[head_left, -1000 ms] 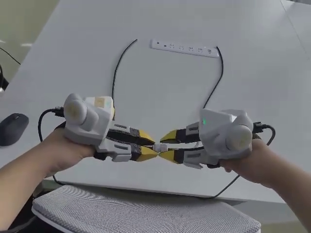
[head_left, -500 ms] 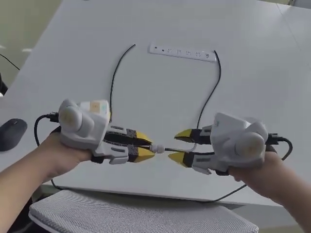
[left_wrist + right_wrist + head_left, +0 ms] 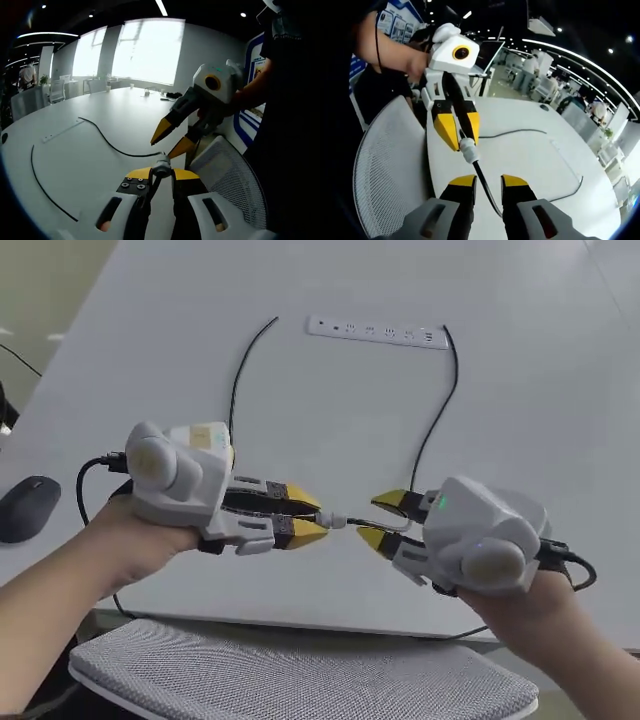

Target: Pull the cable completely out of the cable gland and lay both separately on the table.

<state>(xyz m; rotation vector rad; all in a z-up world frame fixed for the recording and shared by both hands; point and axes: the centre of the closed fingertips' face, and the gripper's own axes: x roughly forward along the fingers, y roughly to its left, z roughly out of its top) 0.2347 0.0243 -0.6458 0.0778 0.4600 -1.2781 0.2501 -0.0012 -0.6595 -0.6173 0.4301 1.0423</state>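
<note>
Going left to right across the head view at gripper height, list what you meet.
mouse → left gripper → cable gland → right gripper

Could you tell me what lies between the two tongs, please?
In the head view, a thin black cable from the white cable gland in the left tongs.

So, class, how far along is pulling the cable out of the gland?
Done: nothing yet; the cable is in the gland. In hand: left tongs clamp the gland, open right tongs straddle the cable. To do: pull it free, lay both apart on the table.
</note>
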